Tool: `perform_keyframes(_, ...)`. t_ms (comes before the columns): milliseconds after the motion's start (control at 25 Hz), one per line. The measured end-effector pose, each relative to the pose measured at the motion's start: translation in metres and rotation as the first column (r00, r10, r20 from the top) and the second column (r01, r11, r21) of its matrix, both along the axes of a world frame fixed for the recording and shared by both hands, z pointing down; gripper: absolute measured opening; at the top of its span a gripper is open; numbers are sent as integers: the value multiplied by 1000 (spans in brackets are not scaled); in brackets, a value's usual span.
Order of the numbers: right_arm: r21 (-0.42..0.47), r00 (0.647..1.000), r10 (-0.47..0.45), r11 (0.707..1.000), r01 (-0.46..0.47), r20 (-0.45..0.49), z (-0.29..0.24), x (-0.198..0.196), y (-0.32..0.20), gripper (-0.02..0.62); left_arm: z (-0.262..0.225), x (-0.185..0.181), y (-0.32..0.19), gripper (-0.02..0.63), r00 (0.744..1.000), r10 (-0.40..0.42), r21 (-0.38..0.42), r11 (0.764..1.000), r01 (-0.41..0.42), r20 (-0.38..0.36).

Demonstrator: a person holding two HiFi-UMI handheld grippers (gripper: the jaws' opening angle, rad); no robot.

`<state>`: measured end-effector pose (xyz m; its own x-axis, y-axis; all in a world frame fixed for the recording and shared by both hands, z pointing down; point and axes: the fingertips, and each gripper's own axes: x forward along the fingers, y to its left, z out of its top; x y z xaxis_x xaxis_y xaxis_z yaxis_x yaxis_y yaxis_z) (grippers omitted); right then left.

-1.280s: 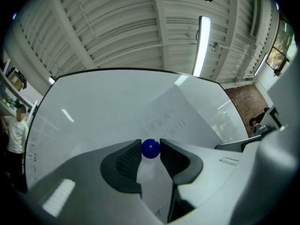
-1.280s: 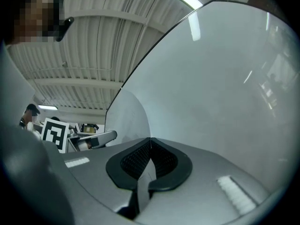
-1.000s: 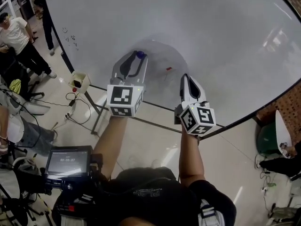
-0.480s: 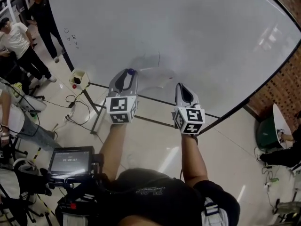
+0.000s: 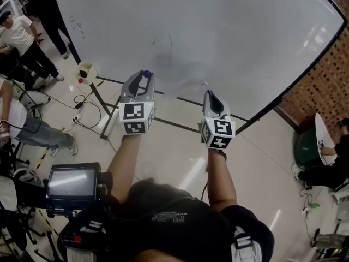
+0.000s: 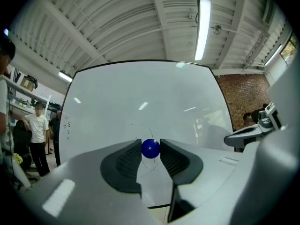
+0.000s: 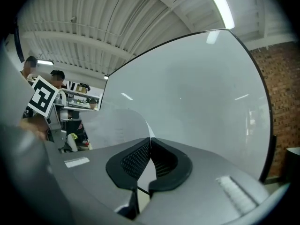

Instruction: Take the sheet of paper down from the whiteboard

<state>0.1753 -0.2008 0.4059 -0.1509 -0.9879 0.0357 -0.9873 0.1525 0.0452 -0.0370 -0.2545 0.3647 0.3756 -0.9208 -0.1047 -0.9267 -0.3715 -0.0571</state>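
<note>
Two grippers, one sheet, one magnet, one whiteboard. The left gripper (image 6: 150,146) has its jaws partly open and clamped on a small blue ball magnet (image 5: 146,73), one pad on each side. The right gripper (image 7: 150,143) has its jaws closed tight on a corner of the paper (image 7: 119,125). The sheet curls away to the left of the right gripper view and hangs pale in front of the whiteboard (image 5: 218,31), between the two grippers.

In the head view the board's black lower edge slants across mid frame, just beyond both gripper tips. Below them is open pale floor. The board's stand legs (image 5: 106,116) and cables lie left of centre, and a brick wall (image 5: 322,75) closes the right side. Two people (image 5: 22,34) stand at the upper left, well apart from the grippers.

There are small marks (image 5: 76,26) at the board's upper left, too small to read. Each of the two gripper cubes (image 5: 136,119) shows black square markers
</note>
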Motion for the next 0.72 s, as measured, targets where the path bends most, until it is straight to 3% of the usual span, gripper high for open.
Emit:
perform_keyframes(240,18,1000,5,1000,-5,12,-3,6,11,14,5,19,8,124,999,20,-6,1000,-20,35)
perform_keyframes(720,31,1000,-15,999,15,23,5,-15,4,14,22,18,8,124,999,18,-29,999,-17,34)
